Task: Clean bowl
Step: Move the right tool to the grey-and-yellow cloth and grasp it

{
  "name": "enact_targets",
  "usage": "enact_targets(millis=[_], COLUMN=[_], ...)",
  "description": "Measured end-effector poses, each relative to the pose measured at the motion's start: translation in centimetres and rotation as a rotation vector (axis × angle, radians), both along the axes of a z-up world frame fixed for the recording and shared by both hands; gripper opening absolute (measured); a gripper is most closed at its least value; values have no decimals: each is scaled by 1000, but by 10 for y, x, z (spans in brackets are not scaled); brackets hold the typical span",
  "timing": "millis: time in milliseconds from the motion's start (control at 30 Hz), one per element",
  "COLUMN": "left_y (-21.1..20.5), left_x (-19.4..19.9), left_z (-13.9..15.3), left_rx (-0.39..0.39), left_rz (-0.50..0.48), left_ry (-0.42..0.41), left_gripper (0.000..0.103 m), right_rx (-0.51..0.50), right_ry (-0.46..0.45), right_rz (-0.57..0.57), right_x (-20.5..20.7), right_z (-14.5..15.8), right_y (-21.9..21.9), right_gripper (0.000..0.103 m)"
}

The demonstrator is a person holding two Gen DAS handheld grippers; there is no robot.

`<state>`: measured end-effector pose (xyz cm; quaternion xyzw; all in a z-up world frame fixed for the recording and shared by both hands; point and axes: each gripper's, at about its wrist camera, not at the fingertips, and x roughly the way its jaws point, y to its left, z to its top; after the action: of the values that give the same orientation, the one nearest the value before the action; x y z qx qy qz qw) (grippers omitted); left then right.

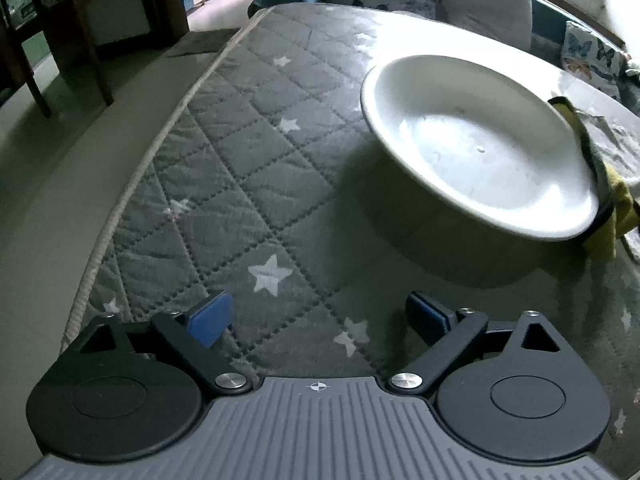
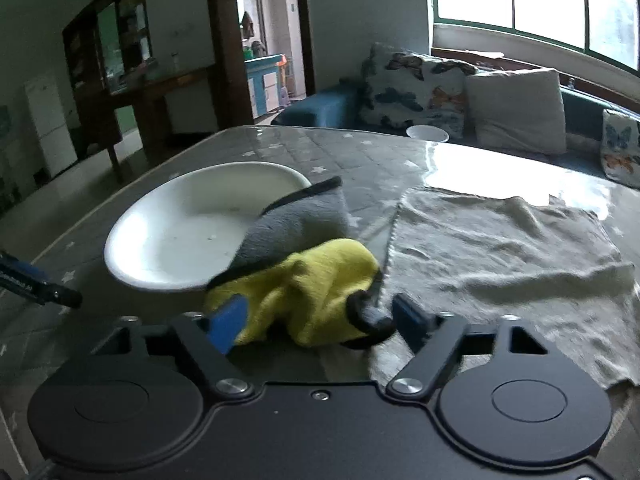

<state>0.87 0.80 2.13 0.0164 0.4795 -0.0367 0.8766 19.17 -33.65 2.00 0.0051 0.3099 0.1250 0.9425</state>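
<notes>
Your white bowl [image 1: 480, 148] sits upright on the quilted, star-patterned counter [image 1: 240, 184], just left of the pale towel [image 2: 500, 248] spread flat there. Use the bowl as your landmark: the yellow-and-grey cleaning cloth [image 2: 304, 280] lies bunched against its near-right rim, its grey flap draped over the rim and onto the inside, the yellow part resting on the counter beside it.

Your right tool [image 2: 316, 320] stands at that cloth with its blue pads either side of the yellow bunch. The fingers look fairly wide, and motion blur keeps me from telling whether they actually pinch the cloth or only bracket it. Your left tool [image 1: 320, 316] is spread wide and holds nothing, hovering over the counter short of the bowl's near-left side.

As for progress: the inside of the bowl looks mostly white and glossy, with a few small specks on the floor of it. That fits a wipe in hand or one nearly finished; the pictures do not settle which. Those specks are what remains visibly left.

A small white cup [image 2: 427, 133] stands far beyond the bowl, at the counter's back edge.
</notes>
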Motion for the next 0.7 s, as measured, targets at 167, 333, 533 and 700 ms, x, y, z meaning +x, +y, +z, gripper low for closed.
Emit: enact_targets(millis=[167,333,533,700], left_y=[-2,-9,-18,-27], left_x=[-1,2,11,24], left_z=[12,24,33,38], left_rx=[-14,-43,-75,-94], left_rz=[-8,-20,-21,-19], left_ry=[-22,-43,-57,-62], left_gripper=[89,87,86,85], right_rx=[-11,-39,-82,-118], right_ry=[6,14,25,34], right_rz=[22,37,52,64], right_x=[10,18,27,34], right_z=[0,-4,-10,-15], right_y=[9,14,20,25], right_gripper=[65,61,56,56])
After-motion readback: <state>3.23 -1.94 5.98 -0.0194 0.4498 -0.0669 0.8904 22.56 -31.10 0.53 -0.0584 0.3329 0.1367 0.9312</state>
